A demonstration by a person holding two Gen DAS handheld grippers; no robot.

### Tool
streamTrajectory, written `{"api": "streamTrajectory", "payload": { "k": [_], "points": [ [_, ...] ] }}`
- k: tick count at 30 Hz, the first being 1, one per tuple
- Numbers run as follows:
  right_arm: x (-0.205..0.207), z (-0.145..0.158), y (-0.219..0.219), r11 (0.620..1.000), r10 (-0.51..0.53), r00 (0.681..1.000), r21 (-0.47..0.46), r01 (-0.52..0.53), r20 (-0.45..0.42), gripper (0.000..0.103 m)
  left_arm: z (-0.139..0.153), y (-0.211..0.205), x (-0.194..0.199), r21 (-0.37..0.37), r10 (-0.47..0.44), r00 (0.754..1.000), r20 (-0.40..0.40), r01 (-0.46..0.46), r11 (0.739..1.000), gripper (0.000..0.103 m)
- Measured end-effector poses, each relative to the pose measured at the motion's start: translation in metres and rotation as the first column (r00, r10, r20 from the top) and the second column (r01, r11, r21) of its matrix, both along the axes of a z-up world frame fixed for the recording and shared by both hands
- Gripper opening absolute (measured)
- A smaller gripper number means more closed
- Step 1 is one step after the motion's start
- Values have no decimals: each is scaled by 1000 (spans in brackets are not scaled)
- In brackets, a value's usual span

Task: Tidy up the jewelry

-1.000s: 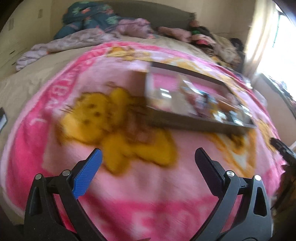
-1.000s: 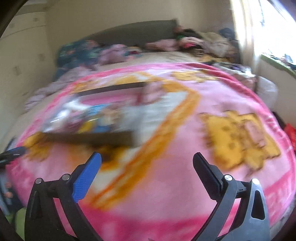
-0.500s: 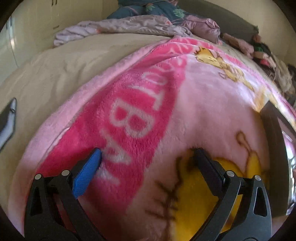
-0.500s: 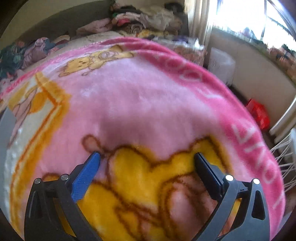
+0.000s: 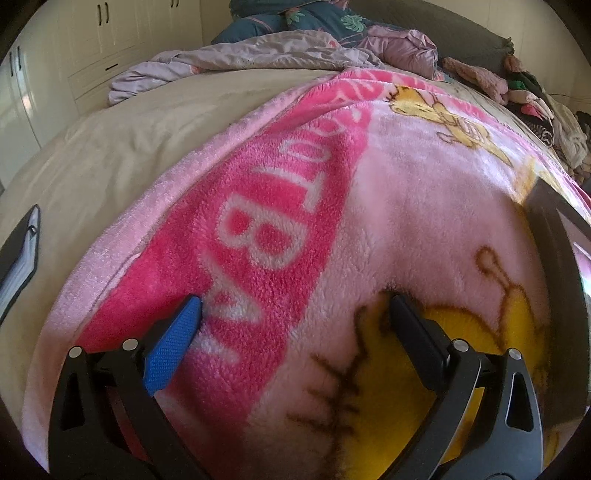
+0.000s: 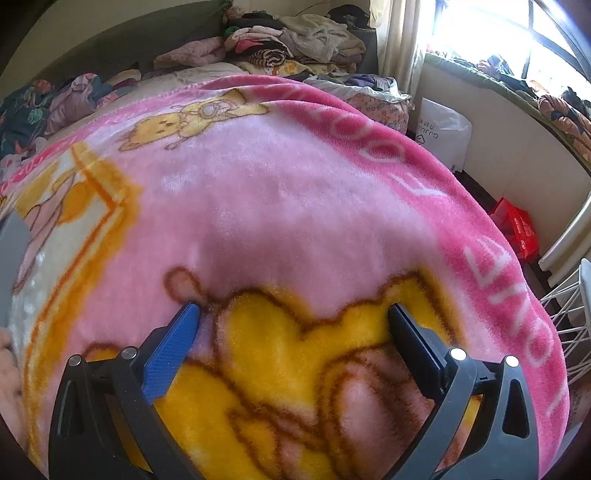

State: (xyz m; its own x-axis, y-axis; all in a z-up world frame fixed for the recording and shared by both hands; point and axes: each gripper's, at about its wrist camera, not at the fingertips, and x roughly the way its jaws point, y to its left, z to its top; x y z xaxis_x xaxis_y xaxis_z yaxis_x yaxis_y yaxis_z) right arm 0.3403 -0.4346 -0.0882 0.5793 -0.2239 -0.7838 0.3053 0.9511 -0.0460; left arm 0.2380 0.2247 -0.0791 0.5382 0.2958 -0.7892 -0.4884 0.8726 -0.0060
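Pink blanket [image 5: 388, 192] under spread, empty tongs [image 5: 293, 302]

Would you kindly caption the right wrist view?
Open right gripper resting low over pink cartoon blanket, clothes pile behind.

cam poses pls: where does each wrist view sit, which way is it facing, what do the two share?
Left wrist: sits behind the open left claw, low over the pink fleece cartoon blanket, facing the white wardrobe doors; dark tray edge at right. Only claw fingers show.
Right wrist: behind the open right claw, facing the bright window and heaped clothes pile. Only claw fingers show.
Shared: the same blanket; both claws empty.
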Motion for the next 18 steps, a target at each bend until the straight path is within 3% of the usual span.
{"api": "streamTrajectory", "payload": {
  "k": [18],
  "points": [
    [-1, 0, 1, 1000, 0, 1000, 0, 0, 0, 98, -1, 0, 1, -1, 0, 1000, 1, 0, 1000, 92]
  ]
}}
